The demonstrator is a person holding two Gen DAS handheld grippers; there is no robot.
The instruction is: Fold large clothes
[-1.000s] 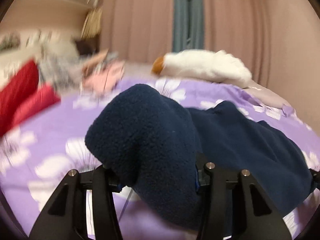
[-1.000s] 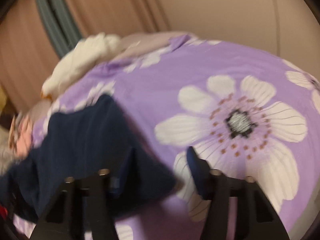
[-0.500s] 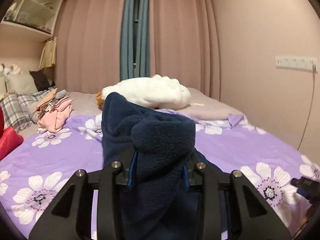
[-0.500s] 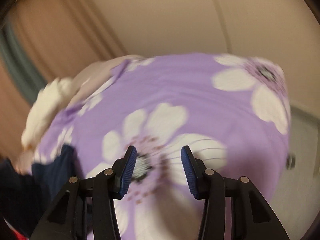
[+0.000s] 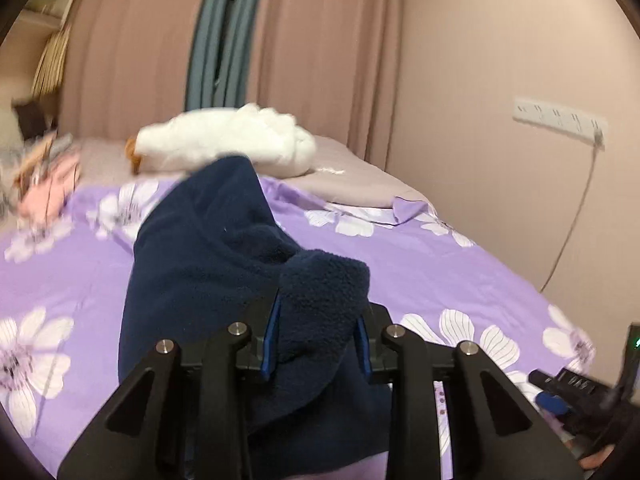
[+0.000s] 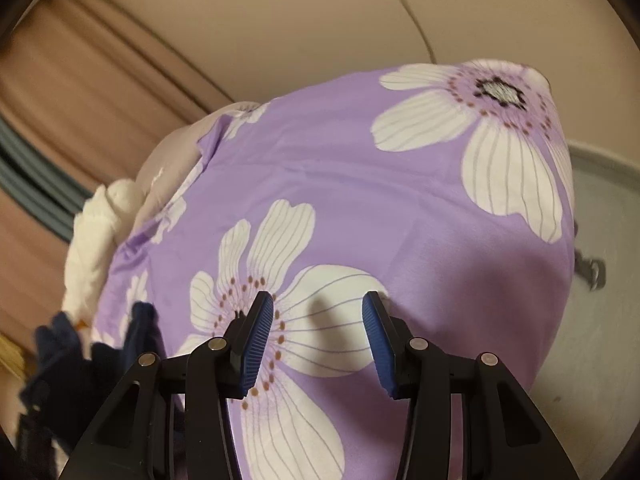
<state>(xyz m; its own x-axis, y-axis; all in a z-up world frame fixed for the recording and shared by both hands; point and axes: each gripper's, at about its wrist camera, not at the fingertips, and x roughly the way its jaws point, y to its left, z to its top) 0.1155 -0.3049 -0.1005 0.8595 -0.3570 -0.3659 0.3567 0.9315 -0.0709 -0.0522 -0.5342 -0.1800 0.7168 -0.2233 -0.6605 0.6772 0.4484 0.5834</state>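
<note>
A bedroom: a bed (image 5: pixel 460 264) under a purple quilt printed with white flowers fills both views, with pinkish curtains (image 5: pixel 320 48) and a plain wall behind.

Nearest the left camera, the left hand-held gripper (image 5: pixel 316 340) is clamped on a thick bunch of the navy fleece garment (image 5: pixel 208 256), the blue pads pressed into the pile on either side. From that pinch the fleece runs away from the fingers in a long, loosely rumpled band across the quilt toward the head of the bed. It is lifted at the gripper end; how much of the far end rests on the quilt I cannot tell. Beyond it lies a white plush toy (image 5: pixel 228 140) on the grey pillow area, and a small heap of pink clothes (image 5: pixel 48 192) sits at the far left.

The right hand-held gripper (image 6: pixel 318 340) stands open with nothing between its fingers, hovering over a bare stretch of quilt near the bed's edge. The navy fleece garment (image 6: pixel 72 364) shows only at the lower left of that view, well apart from those fingers.

Judging by this, the fold is at an early stage: the garment is bunched, not spread flat, and no crisp folded edge shows. What seems left is for the free gripper to take a second hold, stretch the fleece out, lay it flat and fold it over.
</note>
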